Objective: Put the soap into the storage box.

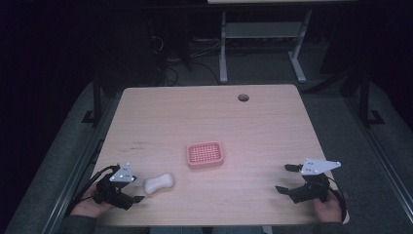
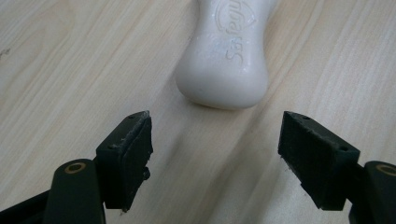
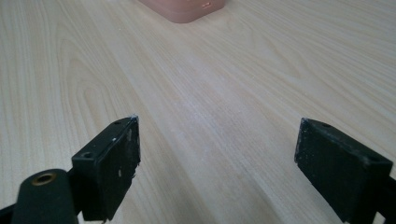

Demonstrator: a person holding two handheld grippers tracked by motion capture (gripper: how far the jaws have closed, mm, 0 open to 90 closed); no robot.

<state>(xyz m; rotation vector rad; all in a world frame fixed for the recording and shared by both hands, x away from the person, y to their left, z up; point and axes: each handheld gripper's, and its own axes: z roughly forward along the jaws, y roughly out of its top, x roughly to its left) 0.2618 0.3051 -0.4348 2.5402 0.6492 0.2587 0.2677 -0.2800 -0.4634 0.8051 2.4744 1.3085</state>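
Observation:
A white bar of soap (image 1: 159,183) lies on the wooden table (image 1: 204,112) near its front left. My left gripper (image 1: 129,185) is open just left of it. In the left gripper view the soap (image 2: 224,60) lies flat a short way ahead of the left gripper (image 2: 215,140), with nothing between the jaws. A pink slotted soap dish (image 1: 205,155) sits at the table's middle. My right gripper (image 1: 283,178) is open at the front right, pointing left, and holds nothing. The right gripper view has the dish's corner (image 3: 187,8) far ahead of the right gripper (image 3: 217,154).
A round cable hole (image 1: 243,97) sits near the table's far edge. Beyond the table stand the white legs of another desk (image 1: 223,53), with cables on the dark floor. A hand holds each gripper at the front edge.

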